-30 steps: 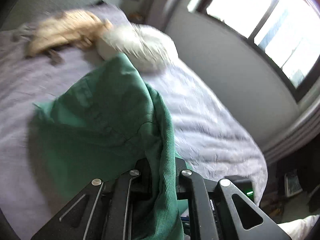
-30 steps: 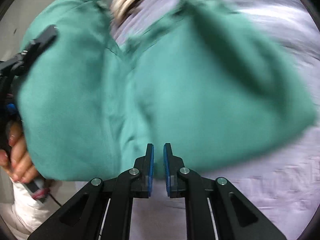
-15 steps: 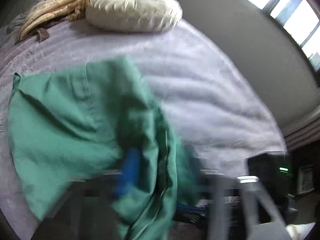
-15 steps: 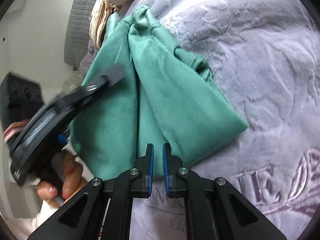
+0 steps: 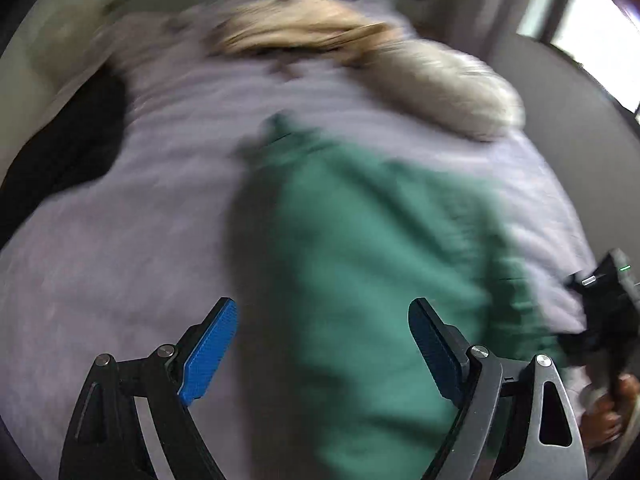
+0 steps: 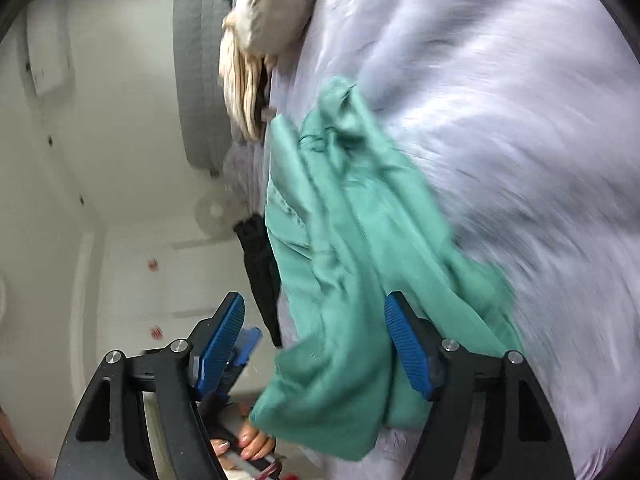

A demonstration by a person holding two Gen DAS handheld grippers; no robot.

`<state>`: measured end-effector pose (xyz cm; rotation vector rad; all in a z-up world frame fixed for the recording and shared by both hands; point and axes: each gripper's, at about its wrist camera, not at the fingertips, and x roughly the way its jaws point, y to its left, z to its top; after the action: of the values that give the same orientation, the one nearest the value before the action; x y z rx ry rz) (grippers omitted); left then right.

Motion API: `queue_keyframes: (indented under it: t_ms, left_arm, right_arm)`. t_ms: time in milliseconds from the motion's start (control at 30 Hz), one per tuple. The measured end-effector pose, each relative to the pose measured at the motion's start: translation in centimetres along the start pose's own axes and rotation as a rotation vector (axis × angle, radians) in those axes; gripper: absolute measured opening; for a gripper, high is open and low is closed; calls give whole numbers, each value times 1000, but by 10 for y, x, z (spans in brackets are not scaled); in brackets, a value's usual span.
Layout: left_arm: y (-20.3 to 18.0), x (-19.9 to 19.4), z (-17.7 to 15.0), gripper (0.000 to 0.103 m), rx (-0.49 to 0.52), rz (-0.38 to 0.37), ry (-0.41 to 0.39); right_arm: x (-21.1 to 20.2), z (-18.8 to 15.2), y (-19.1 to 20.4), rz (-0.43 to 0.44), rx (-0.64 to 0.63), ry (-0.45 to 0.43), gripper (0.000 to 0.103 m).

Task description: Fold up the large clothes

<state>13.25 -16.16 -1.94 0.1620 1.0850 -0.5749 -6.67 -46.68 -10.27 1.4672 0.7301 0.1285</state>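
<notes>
Two claws we hold over a bed [image 5: 120,240] with a soft lilac cover, pale walls behind. Our left claw [image 5: 322,346] and right claw [image 6: 316,344] both gape wide, gripping nothing. Between them the green garment [image 6: 352,240] lies rumpled, hanging off the edge.

Daylit, heavy motion blur, fisheye edges dark, window [image 5: 592,20] glaring

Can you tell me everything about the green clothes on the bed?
The green garment is one plain teal piece of soft woven-looking cloth, rumpled and bunched in folds, not spread flat. It lies lengthwise on the pale lilac bedspread, its near end hanging over the bed's edge. Both grippers are open, and neither pinches it. Motion blur hides finer details.
</notes>
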Motion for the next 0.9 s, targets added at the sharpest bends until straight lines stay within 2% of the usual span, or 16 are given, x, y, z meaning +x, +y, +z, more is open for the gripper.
queue_keyframes:
  t_ms: [100, 133, 167, 200, 233, 400, 467, 533, 567, 633, 700, 767, 800, 900]
  left_arm:
    - [33, 19, -17, 88, -69, 60, 50]
    - [38, 25, -21, 88, -82, 73, 68]
    - [43, 30, -27, 88, -100, 78, 84]
    - [45, 32, -30, 88, -114, 77, 82]
    - [44, 32, -32, 88, -124, 75, 79]
    - [24, 29, -26, 88, -100, 41, 59]
    - [12, 35, -24, 88, -66, 25, 50]
    - [1, 41, -24, 89, -25, 19, 45]
    - [-1, 45, -23, 97, -20, 28, 43]
    - [0, 45, -24, 99, -31, 41, 43]
    - [6, 41, -23, 99, -45, 36, 58]
    - [10, 35, -24, 99, -41, 47, 67]
    - [11, 29, -25, 99, -33, 52, 69]
    - [10, 12, -31, 99, -21, 32, 70]
  right_arm:
    - [21, 13, 21, -92, -122, 36, 72]
    - [26, 19, 21, -124, -156, 48, 51]
    - [36, 20, 28, -206, -208, 74, 4]
    - [41, 20, 34, -249, -246, 85, 7]
    - [45, 24, 39, -240, -259, 88, 7]
    - [19, 38, 62, -121, -297, 6, 7]
    - [13, 48, 49, -173, -278, -17, 7]
    - [8, 49, 18, -246, -208, -16, 7]
    - [12, 53, 3, -254, -156, -1, 7]
    - [10, 56, -15, -213, -68, 5, 10]
    - [-5, 51, -21, -188, -14, -14, 22]
    - [-24, 41, -13, -238, -48, -33, 60]
    - [-35, 35, -7, -260, -77, -45, 65]
    - [-71, 6, 20, -306, -204, -86, 66]
